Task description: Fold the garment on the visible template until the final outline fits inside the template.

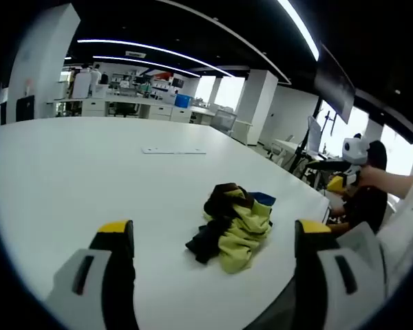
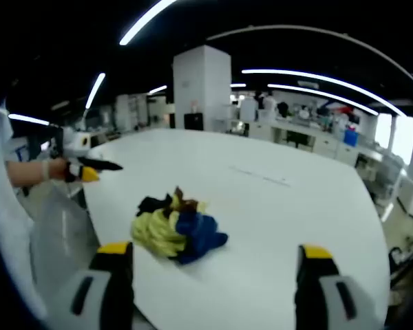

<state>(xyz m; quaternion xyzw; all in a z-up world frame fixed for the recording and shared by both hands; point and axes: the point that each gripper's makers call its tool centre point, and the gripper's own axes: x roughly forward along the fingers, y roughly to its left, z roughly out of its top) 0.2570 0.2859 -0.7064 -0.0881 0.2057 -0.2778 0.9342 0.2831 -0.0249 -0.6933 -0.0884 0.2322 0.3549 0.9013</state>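
A crumpled garment (image 1: 235, 223) in yellow, black, brown and blue lies in a heap on the white table (image 1: 89, 172), close to its near edge. In the right gripper view the same garment (image 2: 175, 230) sits just ahead of the jaws. My left gripper (image 1: 213, 230) is open, held short of the heap and above the table. My right gripper (image 2: 215, 251) is open too, with nothing between its jaws. A faint pale template marking (image 1: 173, 150) lies flat farther back on the table, apart from the garment, and appears as a template marking (image 2: 261, 177) in the right gripper view.
The left gripper (image 2: 89, 168), held in a person's hand, comes in over the table edge (image 2: 89, 206). The right gripper (image 1: 341, 180) shows beyond the table's corner. A white pillar (image 2: 201, 86), desks (image 1: 134, 103) and shelving stand beyond the table.
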